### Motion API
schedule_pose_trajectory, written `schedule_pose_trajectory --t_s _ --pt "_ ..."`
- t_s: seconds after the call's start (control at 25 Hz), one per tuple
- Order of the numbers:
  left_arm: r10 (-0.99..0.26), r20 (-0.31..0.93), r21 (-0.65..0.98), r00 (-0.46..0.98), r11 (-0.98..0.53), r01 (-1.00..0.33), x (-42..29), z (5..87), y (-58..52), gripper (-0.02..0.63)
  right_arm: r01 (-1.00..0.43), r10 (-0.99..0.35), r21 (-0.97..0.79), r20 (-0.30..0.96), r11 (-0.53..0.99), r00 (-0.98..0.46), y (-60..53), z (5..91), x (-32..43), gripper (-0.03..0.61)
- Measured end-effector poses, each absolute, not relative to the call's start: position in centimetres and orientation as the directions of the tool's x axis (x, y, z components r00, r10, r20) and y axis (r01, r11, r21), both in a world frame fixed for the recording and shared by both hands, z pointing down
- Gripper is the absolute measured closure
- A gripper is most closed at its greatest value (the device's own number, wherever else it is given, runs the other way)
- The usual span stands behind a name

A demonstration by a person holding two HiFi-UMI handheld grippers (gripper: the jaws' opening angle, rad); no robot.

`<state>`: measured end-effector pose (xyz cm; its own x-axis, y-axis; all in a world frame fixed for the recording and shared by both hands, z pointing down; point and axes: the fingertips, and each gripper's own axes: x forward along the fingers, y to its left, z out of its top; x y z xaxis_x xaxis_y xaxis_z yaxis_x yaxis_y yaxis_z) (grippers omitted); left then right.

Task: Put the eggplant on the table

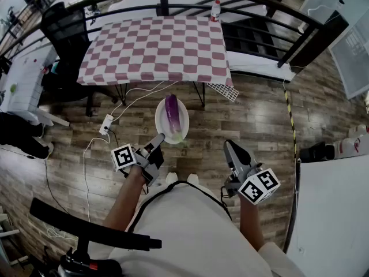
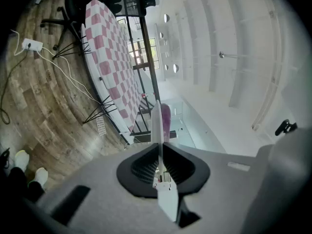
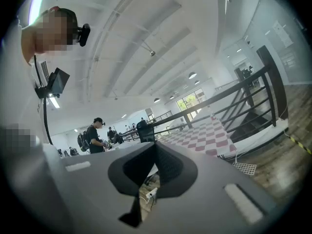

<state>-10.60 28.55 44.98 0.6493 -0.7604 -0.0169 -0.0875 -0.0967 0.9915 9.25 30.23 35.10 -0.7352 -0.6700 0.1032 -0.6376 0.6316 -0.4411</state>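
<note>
Eggplant (image 1: 171, 112) on white plate (image 1: 161, 123), left claw (image 1: 159, 139) gripping

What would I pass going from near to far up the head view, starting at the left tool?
The left tool → plate carrying the eggplant → table → bottle at the table's far edge.

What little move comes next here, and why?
Probably lift the white plate forward onto the red-and-white checked table: the left gripper clamps its rim, the purple eggplant lies on it, and it hangs short of the table.
</note>
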Motion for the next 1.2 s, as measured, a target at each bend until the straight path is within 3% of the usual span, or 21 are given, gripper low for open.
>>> schedule_pose_trajectory --t_s 1.2 --pt "-0.727 -0.022 0.995 0.686 -0.083 -0.056 -15.7 46.1 29.4 0.578 -0.679 -0.722 -0.489 0.134 0.548 -0.679 31.3 35.8 4.2 0.571"
